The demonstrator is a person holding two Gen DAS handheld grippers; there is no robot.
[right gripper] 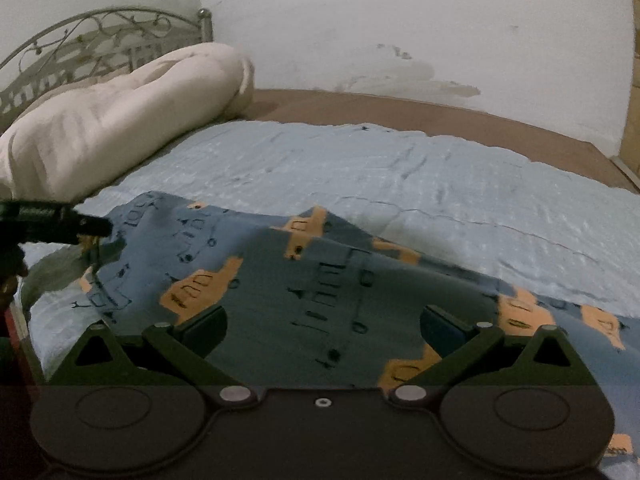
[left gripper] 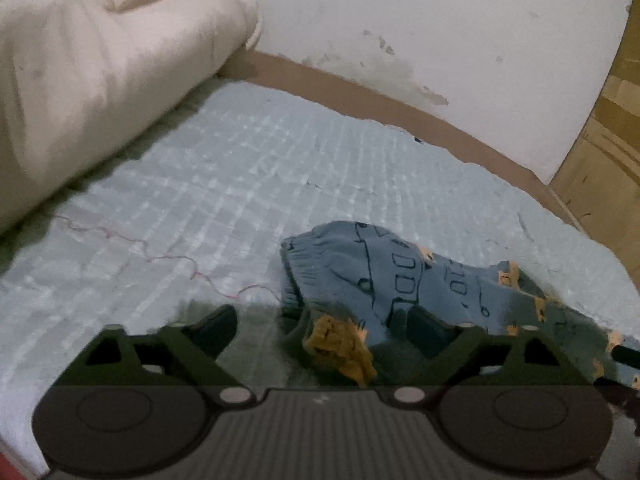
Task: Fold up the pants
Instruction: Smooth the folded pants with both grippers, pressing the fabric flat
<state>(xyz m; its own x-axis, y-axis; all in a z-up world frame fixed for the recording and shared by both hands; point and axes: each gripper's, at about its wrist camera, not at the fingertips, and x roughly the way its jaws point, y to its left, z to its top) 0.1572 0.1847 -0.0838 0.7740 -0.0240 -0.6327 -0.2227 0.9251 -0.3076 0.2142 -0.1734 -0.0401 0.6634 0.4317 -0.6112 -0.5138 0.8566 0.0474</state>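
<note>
The pants (left gripper: 384, 280) are blue-grey with orange bus prints and lie bunched on the light blue quilt (left gripper: 240, 184). In the left wrist view my left gripper (left gripper: 322, 330) stands open over their near end. A crumpled yellow-orange fold (left gripper: 340, 346) lies between its fingers, and neither pad presses on it. In the right wrist view the pants (right gripper: 280, 280) spread wide beneath my right gripper (right gripper: 324, 330), which is open just above the cloth. The left gripper (right gripper: 60, 220) shows there as a dark shape at the left edge, by the pants' far end.
A rolled cream duvet (right gripper: 120, 120) lies along the left side in front of a metal headboard (right gripper: 100, 36). A stained white wall (right gripper: 400, 40) and a brown bed edge (right gripper: 400, 110) bound the far side. Wooden furniture (left gripper: 600, 152) stands at the right.
</note>
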